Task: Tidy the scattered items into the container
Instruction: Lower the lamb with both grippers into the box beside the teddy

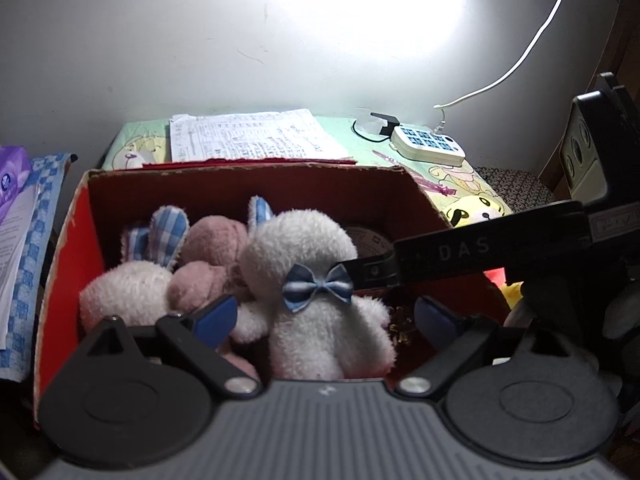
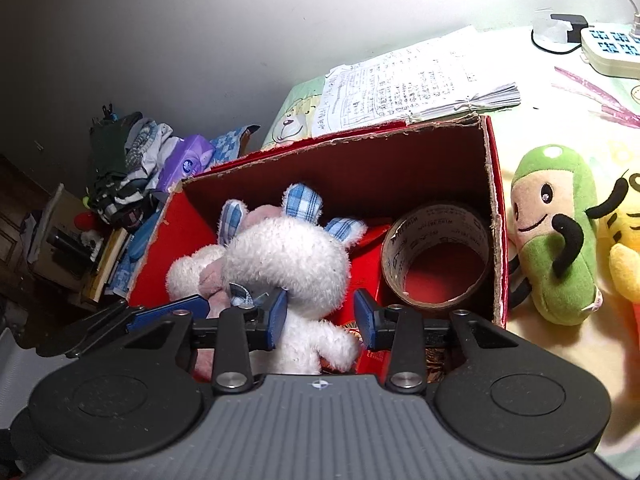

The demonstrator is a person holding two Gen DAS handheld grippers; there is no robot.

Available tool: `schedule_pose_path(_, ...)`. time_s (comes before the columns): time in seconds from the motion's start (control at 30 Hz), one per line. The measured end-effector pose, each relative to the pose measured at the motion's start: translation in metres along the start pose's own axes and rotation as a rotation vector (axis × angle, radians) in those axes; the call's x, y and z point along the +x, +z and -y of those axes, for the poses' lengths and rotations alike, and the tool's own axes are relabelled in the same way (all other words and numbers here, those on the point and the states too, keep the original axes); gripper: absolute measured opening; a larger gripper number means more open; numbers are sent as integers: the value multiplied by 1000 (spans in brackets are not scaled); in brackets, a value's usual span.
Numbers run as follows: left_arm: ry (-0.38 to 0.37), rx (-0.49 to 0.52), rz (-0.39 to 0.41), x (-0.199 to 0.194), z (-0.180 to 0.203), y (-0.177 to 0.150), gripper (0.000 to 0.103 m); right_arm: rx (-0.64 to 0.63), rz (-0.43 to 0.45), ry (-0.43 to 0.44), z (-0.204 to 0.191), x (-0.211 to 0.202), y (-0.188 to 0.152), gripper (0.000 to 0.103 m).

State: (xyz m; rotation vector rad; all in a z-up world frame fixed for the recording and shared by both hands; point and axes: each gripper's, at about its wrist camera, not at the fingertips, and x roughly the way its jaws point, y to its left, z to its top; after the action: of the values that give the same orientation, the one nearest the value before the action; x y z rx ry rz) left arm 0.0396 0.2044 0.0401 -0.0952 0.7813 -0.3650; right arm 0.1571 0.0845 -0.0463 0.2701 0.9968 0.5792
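The white plush rabbit (image 2: pixel 288 264) with a blue bow (image 1: pixel 318 286) stands in the red cardboard box (image 2: pixel 492 184), leaning on pink plush toys (image 1: pixel 208 264), beside a tape roll (image 2: pixel 436 256). The right gripper (image 2: pixel 320 316) straddles it, fingers apart, seemingly not pinching. The left gripper (image 1: pixel 324 316) hovers open. A green plush (image 2: pixel 556 236) lies on the tabletop (image 2: pixel 560 120) outside.

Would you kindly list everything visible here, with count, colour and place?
box: one, red, on the table
white bunny: one, blue bow, in the box
pink plush: one, behind the bunny, in the box
tape roll: one, brown, box's right end
green plush: one, right of the box
yellow plush: one, far right
papers: one stack, white, behind the box
power strip: one, white, far corner
left gripper: open, over the box
right gripper: open, around the bunny
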Motion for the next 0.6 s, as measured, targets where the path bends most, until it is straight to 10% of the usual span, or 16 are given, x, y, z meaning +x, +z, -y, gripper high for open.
schedule_pose_path(0.6,54,57,-59,27,9,1,89,-34,36,-50,1,-15,4,36)
